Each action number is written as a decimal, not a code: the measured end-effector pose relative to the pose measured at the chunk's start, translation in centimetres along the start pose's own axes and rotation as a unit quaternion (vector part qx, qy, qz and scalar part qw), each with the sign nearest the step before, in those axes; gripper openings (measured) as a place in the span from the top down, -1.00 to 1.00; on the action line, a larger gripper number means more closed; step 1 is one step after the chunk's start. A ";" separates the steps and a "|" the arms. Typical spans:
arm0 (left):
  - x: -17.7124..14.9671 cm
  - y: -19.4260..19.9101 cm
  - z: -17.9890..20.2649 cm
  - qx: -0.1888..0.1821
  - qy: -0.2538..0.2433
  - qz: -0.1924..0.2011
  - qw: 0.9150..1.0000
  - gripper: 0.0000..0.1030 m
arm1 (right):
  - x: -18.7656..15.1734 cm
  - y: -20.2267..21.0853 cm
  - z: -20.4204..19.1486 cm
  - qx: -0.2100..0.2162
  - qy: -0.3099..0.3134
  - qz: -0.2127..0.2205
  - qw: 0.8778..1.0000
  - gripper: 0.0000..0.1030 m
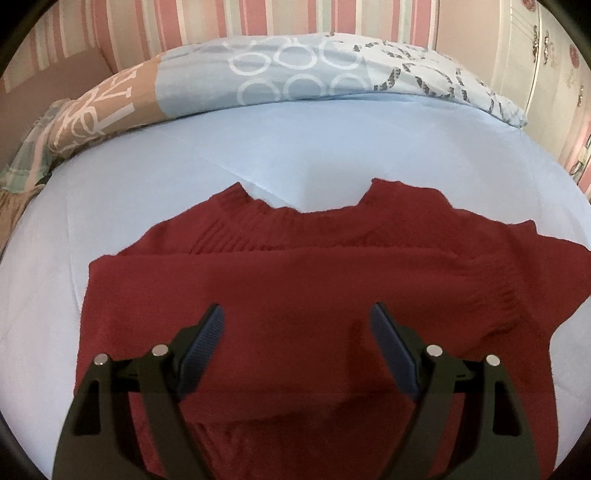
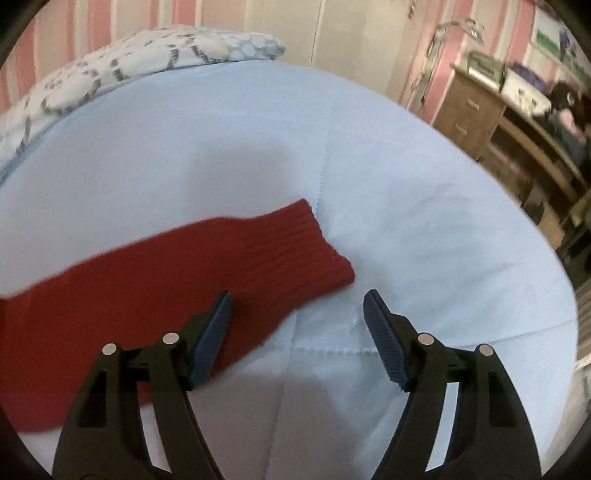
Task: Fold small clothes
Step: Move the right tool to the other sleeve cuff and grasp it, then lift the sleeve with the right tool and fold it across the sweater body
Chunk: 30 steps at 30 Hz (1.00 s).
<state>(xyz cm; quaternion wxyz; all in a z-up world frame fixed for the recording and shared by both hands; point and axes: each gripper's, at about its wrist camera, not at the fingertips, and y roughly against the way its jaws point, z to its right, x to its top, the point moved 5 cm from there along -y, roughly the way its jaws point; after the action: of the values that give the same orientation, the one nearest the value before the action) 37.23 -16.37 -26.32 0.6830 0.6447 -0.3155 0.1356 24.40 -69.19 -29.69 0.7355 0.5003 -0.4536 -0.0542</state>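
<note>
Left wrist view: dark red knit sweater [image 1: 295, 280] spread flat on the pale blue bed [image 1: 184, 177], neckline toward the pillows, one sleeve already laid across the body.
Left tongs [image 1: 297, 314]: jaws wide apart, nothing between the pads, hovering over the lower body of the sweater; no cloth pinched.
Likely reason for that hover: placed above the folded-over sleeve, perhaps to press the layer flat or to pick a fresh edge; cannot tell which.
Right wrist view: other sleeve [image 2: 229, 266] stretched out sideways on the bed, ribbed cuff [image 2: 306, 251] at its far end, lying flat and free.
Right tongs [image 2: 297, 306]: jaws spread, empty, angled down at the sheet just beside the cuff; one pad over the sleeve's edge, the other over bare sheet.
Likely reason for that placing: lined up near the cuff, the natural spot to pinch for carrying this sleeve across the body as well.
Sleeve layout: spread straight out, probably to keep the fold line clean at the shoulder.
Stage of task: judged partway, one sleeve in, one sleeve out, body not yet folded.
Surroundings: patterned pillows [image 1: 295, 70] at the head of the bed, pink striped wall [image 1: 221, 18], wooden drawer unit [image 2: 469, 107] off to the side.
Writing: large pale letters on the tan pillow [image 1: 96, 107], warped by the lens, not readable.
Brands or labels on the sweater: none visible.
</note>
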 end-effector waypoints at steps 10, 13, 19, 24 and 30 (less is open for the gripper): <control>0.3 0.8 -1.0 -0.004 0.021 -0.001 1.000 -0.59 | 1.1 2.3 -4.1 -0.008 0.069 0.054 0.996 0.87; 0.2 1.1 -1.5 -0.002 0.020 0.001 1.000 -0.59 | 1.1 6.9 -6.6 0.005 0.096 0.111 0.989 0.87; -0.5 1.5 -3.0 -0.002 0.019 -0.003 1.000 -0.59 | -0.7 16.0 -15.8 0.098 0.172 0.164 0.966 0.87; -1.1 2.2 -5.5 0.004 0.020 -0.002 1.000 -0.59 | -6.2 22.8 -26.6 0.217 0.242 0.154 0.933 0.87; -2.1 2.4 -9.2 0.015 0.038 -0.011 0.999 -0.58 | -14.5 23.7 -35.9 0.282 0.295 0.078 0.909 0.87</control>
<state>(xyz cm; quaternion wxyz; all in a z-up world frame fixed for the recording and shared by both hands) 36.57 -6.72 -25.37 0.6860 0.6528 -0.2800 0.1576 32.94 -25.13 -23.18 0.6658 0.6431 -0.2498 0.2840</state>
